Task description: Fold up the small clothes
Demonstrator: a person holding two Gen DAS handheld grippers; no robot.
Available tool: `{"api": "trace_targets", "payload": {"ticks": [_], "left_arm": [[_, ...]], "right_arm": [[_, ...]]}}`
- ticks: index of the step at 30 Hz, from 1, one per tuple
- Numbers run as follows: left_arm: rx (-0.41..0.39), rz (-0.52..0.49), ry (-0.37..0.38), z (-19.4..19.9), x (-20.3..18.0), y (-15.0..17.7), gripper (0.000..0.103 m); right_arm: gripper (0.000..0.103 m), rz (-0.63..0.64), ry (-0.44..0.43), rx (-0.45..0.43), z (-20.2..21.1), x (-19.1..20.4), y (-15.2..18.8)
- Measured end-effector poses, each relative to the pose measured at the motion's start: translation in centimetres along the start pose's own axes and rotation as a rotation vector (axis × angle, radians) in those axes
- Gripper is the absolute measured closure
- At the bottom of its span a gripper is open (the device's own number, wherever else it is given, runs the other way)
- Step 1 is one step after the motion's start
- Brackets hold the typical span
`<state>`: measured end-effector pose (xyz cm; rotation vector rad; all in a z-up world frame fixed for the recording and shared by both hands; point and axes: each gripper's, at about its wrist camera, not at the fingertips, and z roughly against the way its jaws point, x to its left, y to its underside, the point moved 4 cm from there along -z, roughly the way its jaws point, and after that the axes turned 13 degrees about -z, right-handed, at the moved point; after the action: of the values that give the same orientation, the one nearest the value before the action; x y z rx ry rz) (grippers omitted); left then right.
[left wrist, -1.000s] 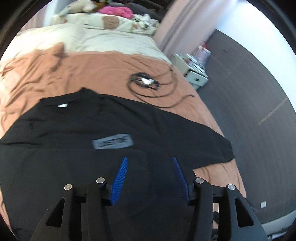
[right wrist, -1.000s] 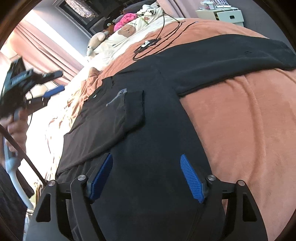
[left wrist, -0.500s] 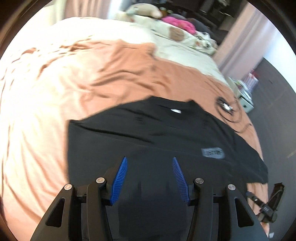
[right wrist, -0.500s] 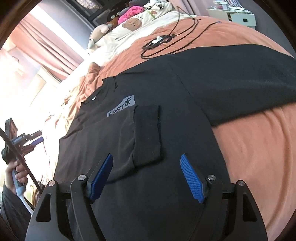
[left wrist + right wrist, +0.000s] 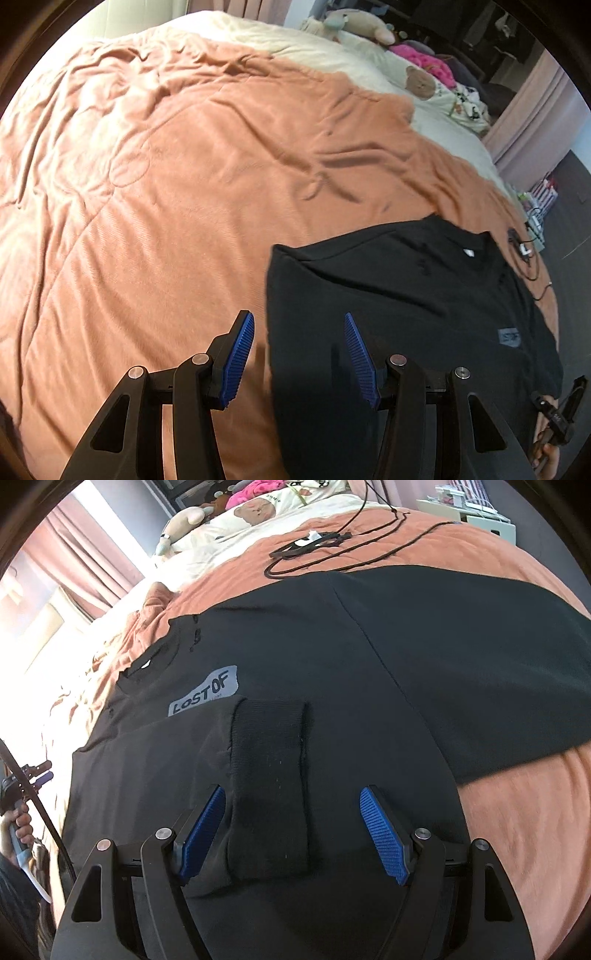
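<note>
Left gripper [image 5: 299,354]: jaws apart, nothing between the pads. It points down over the side edge of the sweatshirt, one blue pad above the bare blanket, the other above black cloth.

Right gripper [image 5: 291,830]: jaws wide apart, empty. It hovers above the cuff [image 5: 271,775] of the folded-in sleeve; whether the pads touch cloth cannot be told.

Sweatshirt [image 5: 332,657]: black, long-sleeved, front up, spread on the bed. One sleeve is folded across the chest, its cuff lying just below the grey label [image 5: 205,696]. The other sleeve [image 5: 480,657] is stretched out flat to the side, not yet folded.

Blanket [image 5: 184,184]: orange-brown, soft and creased, beneath the garment.

Cable [image 5: 332,550]: black, coiled on the blanket near the collar end, apart from the cloth.

Pillows and soft toys [image 5: 362,26]: at the head of the bed, well clear.

Risks, judged from this layout:
- Left pads straddle the garment's edge; closing here may pinch blanket along with cloth and drag both.
- The folded sleeve lies loose; lifting the side edge could tip it off the chest and undo that fold.
- A grab of the top layer alone would leave the back layer behind, giving a crooked crease.
- A wide sweep of the outstretched sleeve towards the collar could catch the cable.
</note>
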<state>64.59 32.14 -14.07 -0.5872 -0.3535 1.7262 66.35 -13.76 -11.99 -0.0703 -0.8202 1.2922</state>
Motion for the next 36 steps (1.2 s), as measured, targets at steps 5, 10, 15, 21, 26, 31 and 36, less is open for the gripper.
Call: {"api": "trace_targets", "payload": {"ticks": [5, 10, 15, 21, 26, 31, 36], "left_arm": [[-0.003, 0.037, 0.017, -2.9, 1.0, -0.2, 0.05], [0.001, 0.05, 0.062, -4.9, 0.9, 0.4, 0.078], [-0.026, 0.028, 0.056, -4.9, 1.0, 0.4, 0.095], [-0.082, 0.063, 0.037, -3.4, 2.9, -0.1, 0.095], [-0.066, 0.096, 0.034, -3.9, 3.2, 0.3, 0.095], [-0.027, 0.123, 0.04, -3.6, 3.8, 1.1, 0.091], [-0.012, 0.116, 0.014, -2.1, 4.1, 2.4, 0.054]], "right_arm": [[0.029, 0.013, 0.001, -0.007, -1.1, 0.9, -0.4], [0.037, 0.035, -0.005, 0.004, -2.3, 2.0, -0.8], [0.047, 0.079, 0.029, 0.0, -4.1, 3.6, -1.6], [0.085, 0.104, 0.017, 0.025, -5.2, 5.1, -2.2], [0.08, 0.162, 0.102, -0.018, -5.1, 6.7, -1.9], [0.037, 0.168, 0.226, -0.056, -5.3, 5.8, -2.1], [0.033, 0.096, 0.161, -0.049, -4.4, 5.0, -1.9]]}}
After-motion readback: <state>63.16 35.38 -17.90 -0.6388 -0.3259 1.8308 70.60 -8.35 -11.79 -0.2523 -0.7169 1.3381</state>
